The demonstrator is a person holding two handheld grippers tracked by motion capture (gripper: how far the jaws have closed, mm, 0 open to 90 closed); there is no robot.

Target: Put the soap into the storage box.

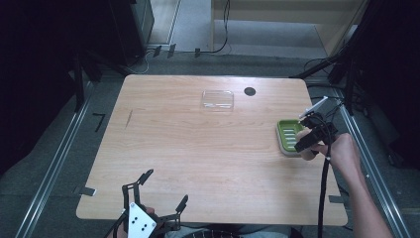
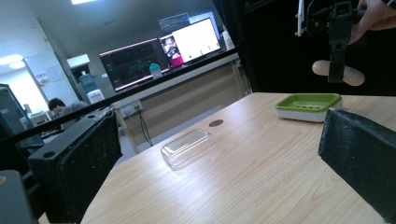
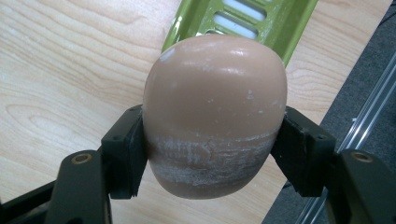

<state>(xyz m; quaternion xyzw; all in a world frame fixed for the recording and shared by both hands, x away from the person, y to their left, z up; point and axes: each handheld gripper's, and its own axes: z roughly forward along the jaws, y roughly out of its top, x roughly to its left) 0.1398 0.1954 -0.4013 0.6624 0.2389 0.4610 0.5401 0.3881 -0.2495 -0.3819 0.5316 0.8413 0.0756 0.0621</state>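
**Above the green dish, a bar of soap waits for its landing**

At the near edge of the table (image 1: 163, 144), the left gripper (image 1: 161, 191) rests low with its jaws spread wide and nothing between them, parked out of the way, it seems, while the other hand works. Ahead of it and a little to its right lies a clear plastic lid (image 1: 217, 99), set well apart from everything else, probably so the dish stays open for loading; a small dark disc (image 1: 249, 91) sits just beyond that lid.

Farther right, the green soap dish (image 1: 288, 135) stands near the table's right edge, its slotted floor bare. Just beside and above it, the right gripper (image 1: 308, 151) is clamped on a tan bar of soap (image 3: 212, 116), the jaws pressing the bar's two long flanks about midway so that its rounded end sticks out in front of the pads. That crosswise hold appears chosen to let the bar be lowered flat. The left gripper view shows the soap clear of the dish, hanging above its far side, so the placing is judged not yet done.
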